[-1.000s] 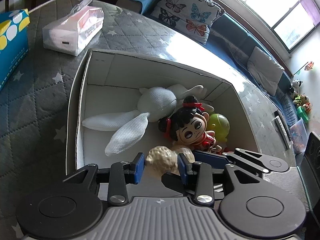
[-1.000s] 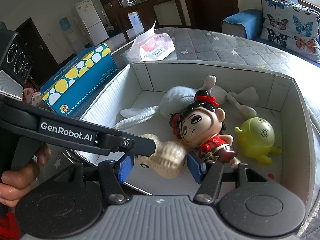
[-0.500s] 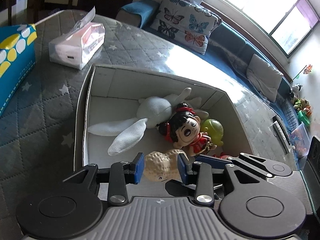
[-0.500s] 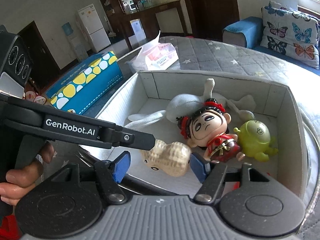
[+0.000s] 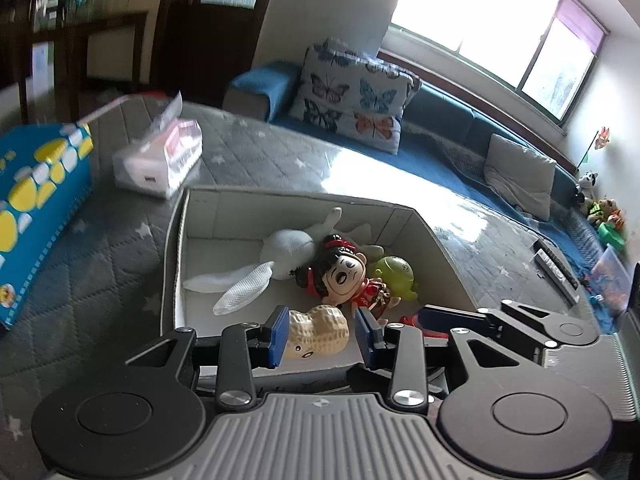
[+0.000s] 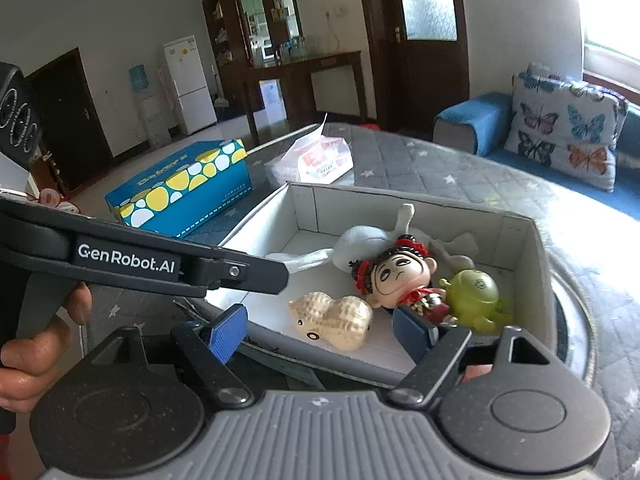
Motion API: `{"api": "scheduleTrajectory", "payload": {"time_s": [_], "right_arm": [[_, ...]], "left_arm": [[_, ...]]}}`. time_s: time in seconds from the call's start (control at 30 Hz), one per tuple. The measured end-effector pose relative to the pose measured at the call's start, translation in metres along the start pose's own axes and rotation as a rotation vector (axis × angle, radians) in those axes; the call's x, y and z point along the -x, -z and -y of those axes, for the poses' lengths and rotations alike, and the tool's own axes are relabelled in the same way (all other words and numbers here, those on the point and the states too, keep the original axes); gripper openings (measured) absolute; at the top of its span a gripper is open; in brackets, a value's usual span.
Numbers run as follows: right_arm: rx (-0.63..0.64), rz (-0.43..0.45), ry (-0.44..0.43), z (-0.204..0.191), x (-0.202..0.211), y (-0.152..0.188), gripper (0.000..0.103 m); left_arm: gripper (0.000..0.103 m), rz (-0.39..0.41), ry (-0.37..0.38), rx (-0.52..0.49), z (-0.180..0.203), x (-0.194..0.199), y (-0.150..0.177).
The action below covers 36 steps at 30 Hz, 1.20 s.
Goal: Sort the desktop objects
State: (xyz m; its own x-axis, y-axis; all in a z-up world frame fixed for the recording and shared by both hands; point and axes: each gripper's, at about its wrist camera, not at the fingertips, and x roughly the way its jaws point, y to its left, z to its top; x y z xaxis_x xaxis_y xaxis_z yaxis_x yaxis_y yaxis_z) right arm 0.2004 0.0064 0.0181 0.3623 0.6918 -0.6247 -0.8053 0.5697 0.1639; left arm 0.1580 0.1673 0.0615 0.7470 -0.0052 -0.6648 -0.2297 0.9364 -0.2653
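Observation:
A white cardboard box (image 5: 176, 264) (image 6: 520, 256) on the grey quilted table holds a white plush rabbit (image 5: 280, 252) (image 6: 360, 244), a red-dressed doll (image 5: 344, 276) (image 6: 396, 276), a green toy (image 5: 394, 274) (image 6: 474, 294) and a beige peanut toy (image 5: 316, 332) (image 6: 334, 318). My left gripper (image 5: 322, 334) is open with the peanut lying between its blue pads, apart from them. My right gripper (image 6: 320, 330) is open and empty above the box's near wall, with the peanut just beyond it.
A blue box with yellow dots (image 5: 36, 208) (image 6: 184, 188) and a tissue pack (image 5: 160, 160) (image 6: 320, 160) lie on the table left of the box. A remote (image 5: 556, 268) lies at the right. A blue sofa with butterfly cushions (image 5: 352, 100) stands behind.
My left gripper opened and let go of the peanut, which now lies in the box. Both grippers have drawn back and risen away from the box.

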Motion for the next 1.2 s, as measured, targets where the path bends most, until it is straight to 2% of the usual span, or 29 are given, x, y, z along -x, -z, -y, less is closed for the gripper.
{"api": "scheduleTrajectory", "payload": {"time_s": [0.07,0.27,0.4,0.6,1.2], "right_arm": [[0.002,0.020,0.012,-0.001,0.006,0.005,0.090],[0.017,0.075,0.055,-0.006,0.029,0.023,0.094],[0.014,0.103,0.075,-0.007,0.040,0.035,0.103],[-0.006,0.112,0.099,-0.004,0.051,0.054,0.103],[-0.059,0.125,0.167,-0.004,0.062,0.091,0.103]], "left_arm": [[0.039,0.027,-0.013,-0.023,0.006,0.006,0.006],[0.039,0.104,-0.064,-0.093,0.024,0.022,0.026],[0.039,0.105,-0.085,-0.119,0.032,0.026,0.037],[0.039,0.114,-0.142,-0.192,0.049,0.027,0.057],[0.039,0.076,-0.198,-0.207,0.058,0.022,0.087]]}}
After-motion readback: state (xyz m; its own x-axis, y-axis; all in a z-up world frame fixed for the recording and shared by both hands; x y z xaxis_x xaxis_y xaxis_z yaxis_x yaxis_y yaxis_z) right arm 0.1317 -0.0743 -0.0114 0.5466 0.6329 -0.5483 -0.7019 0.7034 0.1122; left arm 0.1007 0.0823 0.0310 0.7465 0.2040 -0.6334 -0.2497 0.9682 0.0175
